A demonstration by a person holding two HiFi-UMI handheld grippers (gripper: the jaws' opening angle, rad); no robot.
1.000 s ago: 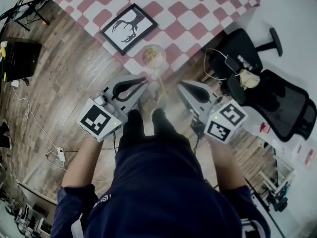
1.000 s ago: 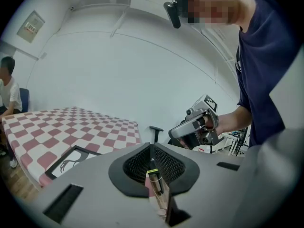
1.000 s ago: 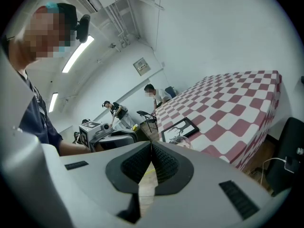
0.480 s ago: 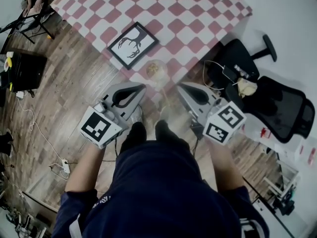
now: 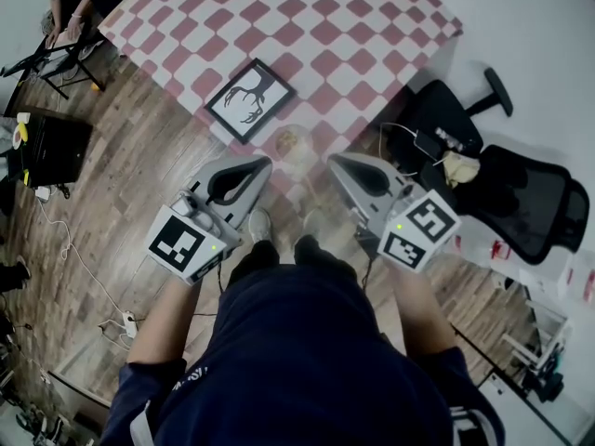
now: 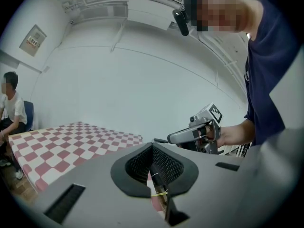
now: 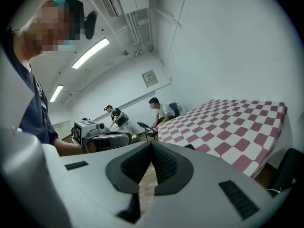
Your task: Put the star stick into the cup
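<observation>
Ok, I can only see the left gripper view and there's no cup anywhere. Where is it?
Observer: The head view shows the cup standing near the closest edge of the checkered table.
Operator: Is anything next to it?
Observer: Yes, a framed picture with a black antler-like drawing lies flat on the table, a little left of the cup and farther in.
Operator: Is the right claw holding anything?
Observer: No. In the right gripper view the right claw is shut and empty. Only the wood floor shows through the gap below its tips.
</observation>
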